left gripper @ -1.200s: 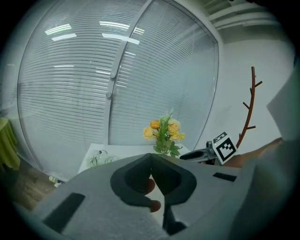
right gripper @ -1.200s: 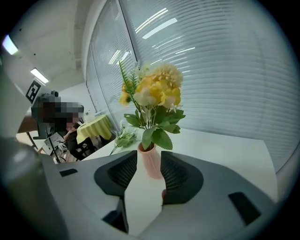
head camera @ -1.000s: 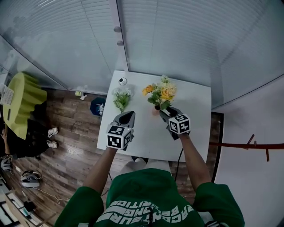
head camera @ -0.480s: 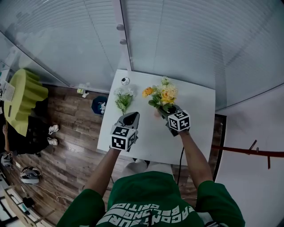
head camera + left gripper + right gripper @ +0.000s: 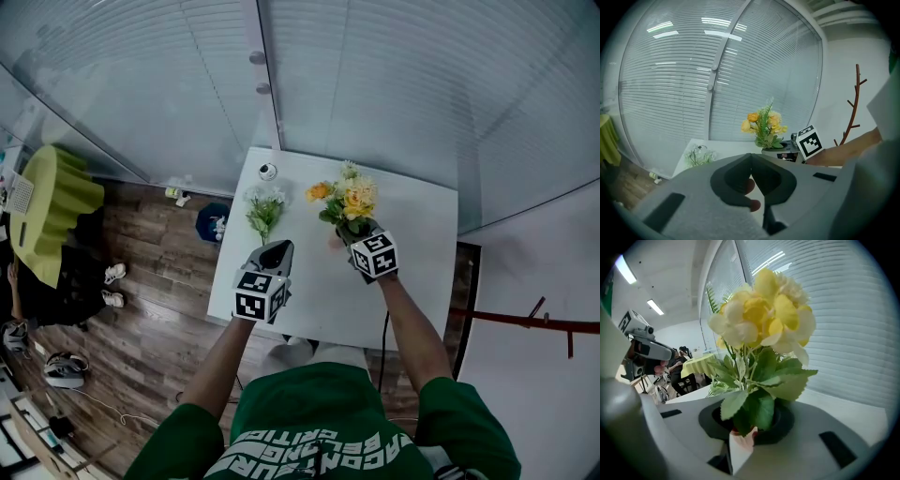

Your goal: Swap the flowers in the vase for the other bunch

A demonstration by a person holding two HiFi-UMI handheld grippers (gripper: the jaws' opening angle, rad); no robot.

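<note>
Right gripper (image 5: 345, 232), jaws just closing, clamps yellow bunch (image 5: 759, 319) by its stems; leaves hide pads and vase. Left gripper (image 5: 275, 247) closed, empty; white bunch (image 5: 264, 208) at its 12 o'clock.

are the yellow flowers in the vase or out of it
In. The yellow flowers stand upright, leaves spilling over the rim of the vase beneath them.

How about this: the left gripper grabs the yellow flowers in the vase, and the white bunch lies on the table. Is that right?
No. The right gripper grabs the yellow flowers in the vase; its jaws have just been closing round the leafy stems, as the right gripper view shows. The white bunch does lie on the table.
</note>
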